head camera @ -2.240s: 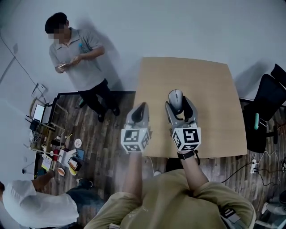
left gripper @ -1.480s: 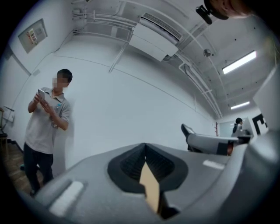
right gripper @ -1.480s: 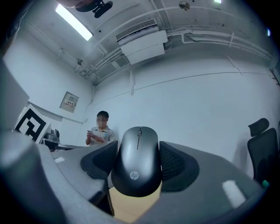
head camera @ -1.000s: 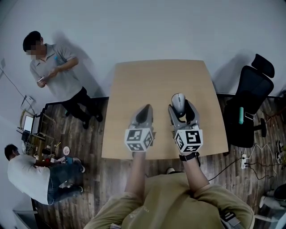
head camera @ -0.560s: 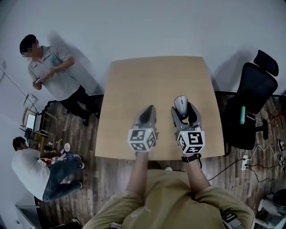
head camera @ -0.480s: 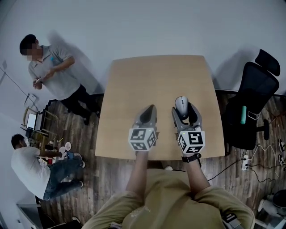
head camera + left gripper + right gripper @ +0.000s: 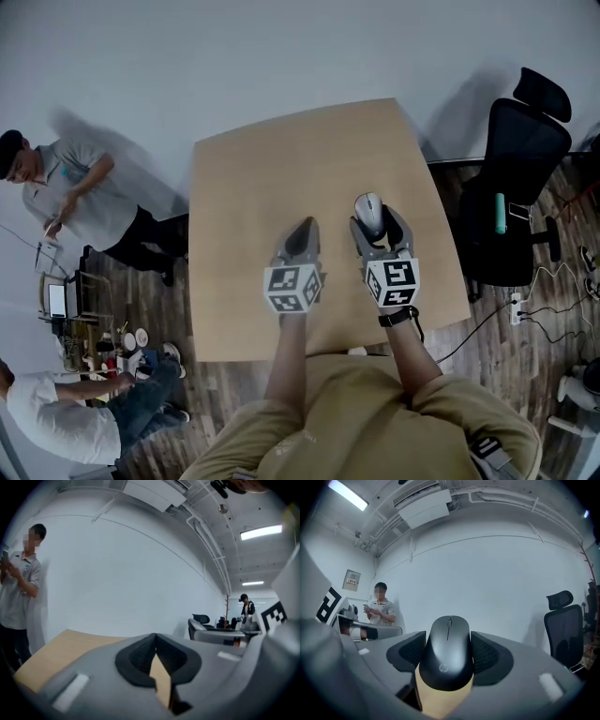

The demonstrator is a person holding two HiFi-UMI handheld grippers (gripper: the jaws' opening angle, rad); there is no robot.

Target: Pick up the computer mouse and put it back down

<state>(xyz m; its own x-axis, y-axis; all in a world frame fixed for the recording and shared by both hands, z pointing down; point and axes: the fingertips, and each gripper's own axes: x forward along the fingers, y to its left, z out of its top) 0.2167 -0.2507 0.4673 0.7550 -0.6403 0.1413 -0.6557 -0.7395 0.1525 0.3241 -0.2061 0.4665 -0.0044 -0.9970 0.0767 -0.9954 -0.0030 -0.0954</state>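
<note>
R grip: my right gripper (image 7: 377, 225) is clamped on the computer mouse (image 7: 368, 212). Both pads (image 7: 486, 656) press its flanks, and the jaws stand wide only bc the body is wide.
L grip: left gripper (image 7: 300, 234) has its jaws together w/ nothing betw them. It sits beside the right one, w/ a gap, over the table (image 7: 281, 159).
Mouse loc: held in the R jaws, nose pointing away from me, over the near-right part of the tabletop and well in from the edges. I can't tell whether its underside touches the wood.
Risk, slip: the shell looks smooth and curved, and I'm holding the sides only. A jerk or a tilt could squirt it fwd out of the pads.
Risk, hard landing: I can't judge clearance from my views. Coming down too fast would knock it on the wood, and opening too high would drop it.
Risk, drag on release: if one pad lets go before the other, the mouse prob skews or slides sideways.
Risk, L gripper: it's close enough that an opening R jaw or a drifting hand could clip it.
Risk, surroundings: low. The office chair (image 7: 511, 178) and the standing person (image 7: 75, 197) are well apart from the table work.
</note>
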